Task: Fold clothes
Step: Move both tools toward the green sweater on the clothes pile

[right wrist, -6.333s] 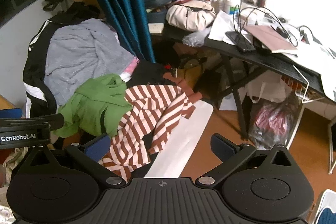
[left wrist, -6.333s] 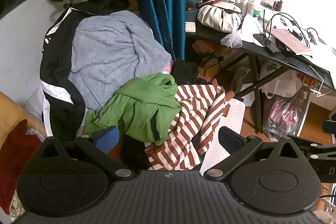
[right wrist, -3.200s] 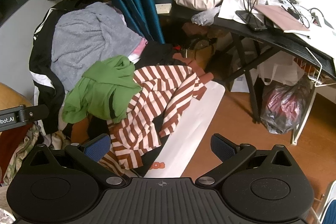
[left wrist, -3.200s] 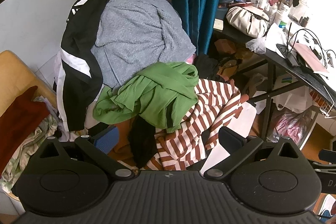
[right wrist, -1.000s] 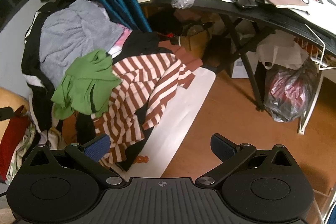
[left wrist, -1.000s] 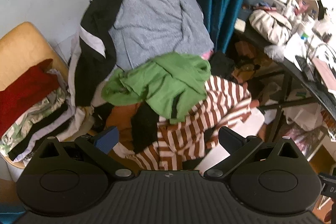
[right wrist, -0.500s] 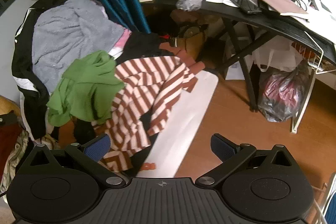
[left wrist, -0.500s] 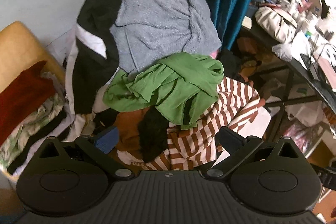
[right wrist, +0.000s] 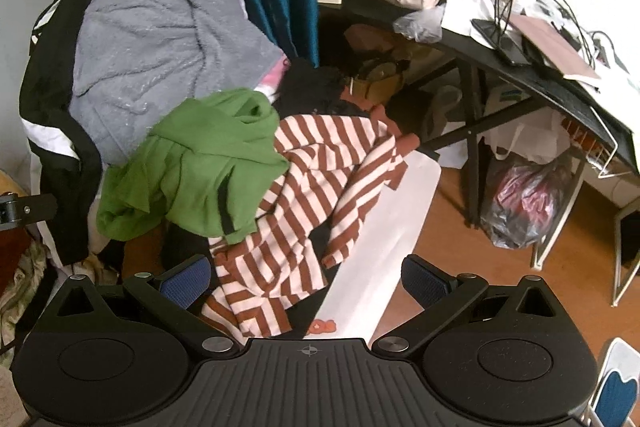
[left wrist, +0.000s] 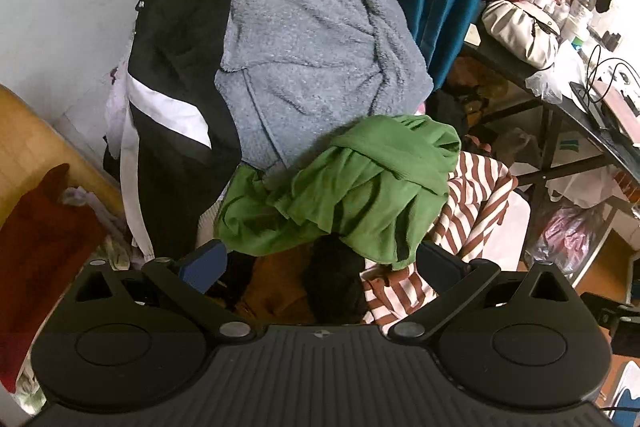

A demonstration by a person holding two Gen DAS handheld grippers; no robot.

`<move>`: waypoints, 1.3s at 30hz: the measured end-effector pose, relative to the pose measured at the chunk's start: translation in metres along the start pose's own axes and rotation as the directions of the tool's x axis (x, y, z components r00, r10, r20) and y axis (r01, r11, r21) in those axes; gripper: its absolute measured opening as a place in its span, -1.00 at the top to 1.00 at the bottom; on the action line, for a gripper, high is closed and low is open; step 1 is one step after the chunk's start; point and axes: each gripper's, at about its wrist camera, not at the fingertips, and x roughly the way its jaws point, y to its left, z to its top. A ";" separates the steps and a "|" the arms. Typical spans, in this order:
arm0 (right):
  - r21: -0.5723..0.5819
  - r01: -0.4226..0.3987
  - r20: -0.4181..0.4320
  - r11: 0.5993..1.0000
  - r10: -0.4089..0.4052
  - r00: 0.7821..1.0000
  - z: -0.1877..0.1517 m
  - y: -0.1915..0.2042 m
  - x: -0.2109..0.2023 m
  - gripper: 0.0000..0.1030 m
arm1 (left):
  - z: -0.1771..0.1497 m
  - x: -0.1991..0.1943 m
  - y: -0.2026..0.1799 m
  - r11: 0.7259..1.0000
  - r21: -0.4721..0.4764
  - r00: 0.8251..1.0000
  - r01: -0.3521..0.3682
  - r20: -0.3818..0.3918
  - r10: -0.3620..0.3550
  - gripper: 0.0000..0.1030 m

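Each camera sits behind its own claw and looks forward and down along the fingers. The left wrist view faces the clothes pile closely — the green garment (left wrist: 352, 187) fills its centre. The right wrist view stands further right, taking in floor and counter (right wrist: 560, 83). Both views share the green garment, striped garment (right wrist: 320, 195) and grey fleece (left wrist: 312, 51).

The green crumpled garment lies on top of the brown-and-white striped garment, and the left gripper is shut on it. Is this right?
Not quite. The green crumpled garment does lie on the brown-and-white striped garment, but the left gripper is open, holding nothing. The left wrist view shows this.
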 end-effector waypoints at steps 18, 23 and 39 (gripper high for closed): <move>0.085 0.047 -0.013 0.995 -0.046 0.999 -0.008 0.035 0.003 -0.98 | 0.015 0.019 0.037 0.997 0.047 0.998 0.058 -0.041 -0.056 -0.99; 0.100 0.042 -0.003 0.994 -0.042 0.999 -0.008 0.041 0.003 -0.98 | 0.013 0.023 0.040 0.996 0.078 0.997 0.054 -0.062 -0.049 -0.99; -0.014 0.011 0.007 1.000 -0.010 1.000 0.002 0.074 0.004 -0.98 | 0.003 0.013 0.055 0.998 0.051 0.999 0.033 -0.038 -0.031 -0.99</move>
